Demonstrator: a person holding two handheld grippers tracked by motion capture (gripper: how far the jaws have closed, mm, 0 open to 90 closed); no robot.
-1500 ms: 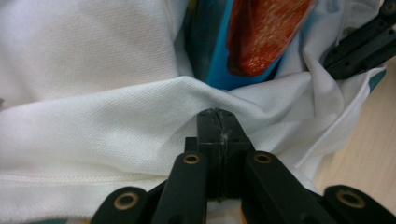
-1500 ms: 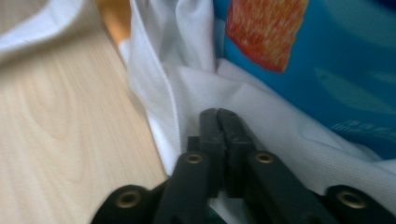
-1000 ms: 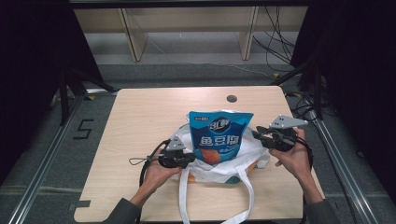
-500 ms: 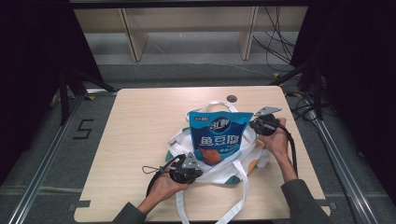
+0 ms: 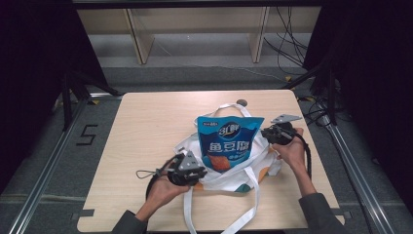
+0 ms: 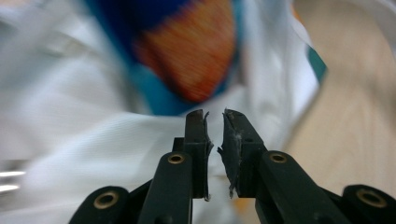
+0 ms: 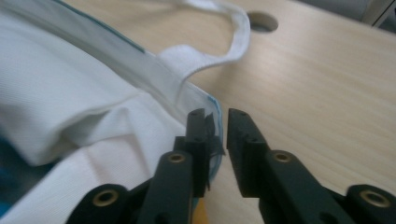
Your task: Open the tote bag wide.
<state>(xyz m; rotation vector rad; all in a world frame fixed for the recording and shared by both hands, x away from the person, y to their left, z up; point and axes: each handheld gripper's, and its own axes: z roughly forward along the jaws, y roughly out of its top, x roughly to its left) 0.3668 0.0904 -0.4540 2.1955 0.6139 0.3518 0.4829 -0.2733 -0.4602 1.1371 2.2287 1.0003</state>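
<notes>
Left gripper [image 5: 187, 170], held in the person's left hand [image 5: 163, 187] at the near left edge of the white tote bag [image 5: 229, 173]: its jaws stand slightly apart with nothing between them, white fabric blurred just beyond the tips. Centre of the wooden table [image 5: 146, 126]: the tote bag lies open, and a blue snack pouch [image 5: 229, 144] stands upright in its mouth; two white straps [image 5: 253, 204] trail toward the near edge. Right gripper [image 5: 272, 134], at the bag's right rim: its jaws are likewise slightly parted and empty, beside the blue-trimmed hem [image 7: 187, 93]. A round hole [image 7: 262, 21] marks the table's far edge.
</notes>
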